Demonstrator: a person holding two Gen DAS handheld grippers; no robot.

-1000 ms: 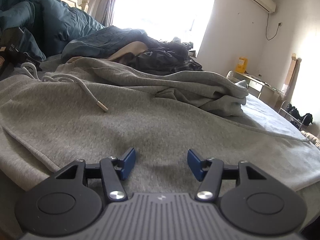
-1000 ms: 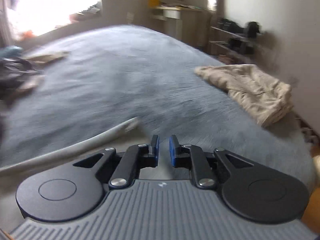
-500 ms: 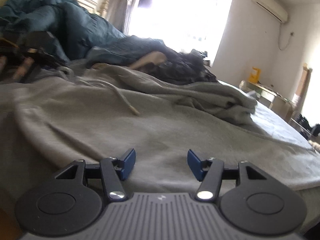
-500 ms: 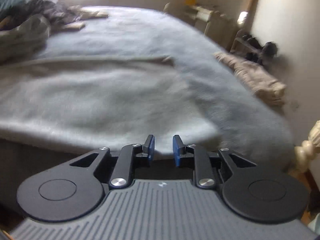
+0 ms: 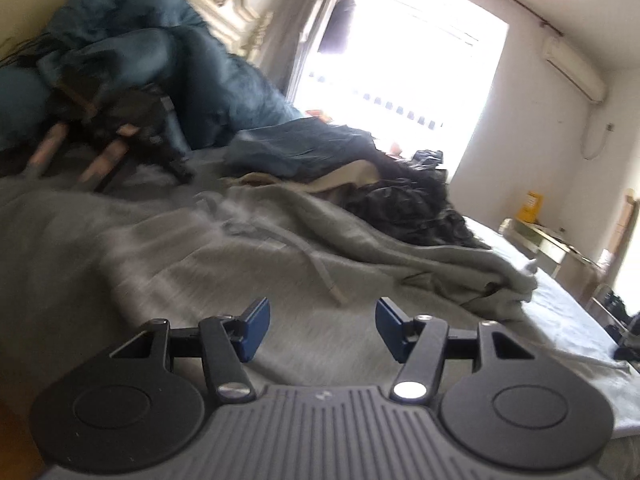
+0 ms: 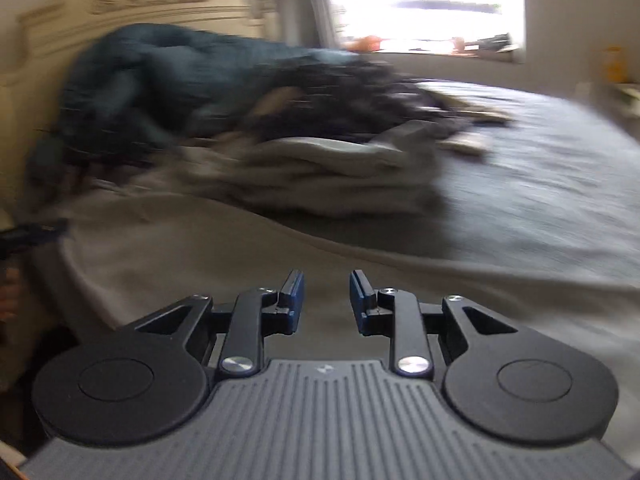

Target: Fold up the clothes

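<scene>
Grey hoodie [image 5: 192,264] lies spread flat over the bed, filling centre and lower left of the left wrist view; its drawstring [image 5: 320,268] runs down the middle w/ the pale tip ending just above the fingers; one part is bunched into folds at centre right [image 5: 480,272]. In the right wrist view the same hoodie [image 6: 168,256] covers the lower half, w/ the bunched heap at mid-frame; that view is heavily motion-blurred, so detail is poor. Left gripper [image 5: 322,326] sits low over the fabric, blue pads wide apart, nothing between them; right gripper [image 6: 326,302] also has its pads apart w/ a narrower gap, empty, hoodie cloth beyond. Around: dark black garment [image 5: 404,204] piled behind the hoodie at centre right, beside a blue cloth [image 5: 296,148]; teal duvet [image 5: 160,60] heaped upper left against the carved headboard [image 5: 224,4]; a blurred dark object w/ pinkish streaks at left, can't tell what. Grey bedsheet [image 6: 540,168] bare at right of the right wrist view. Bright window [image 5: 400,80] at top centre; AC unit [image 5: 572,68] on wall upper right; yellow container [image 5: 530,204] on a side table at far right.
</scene>
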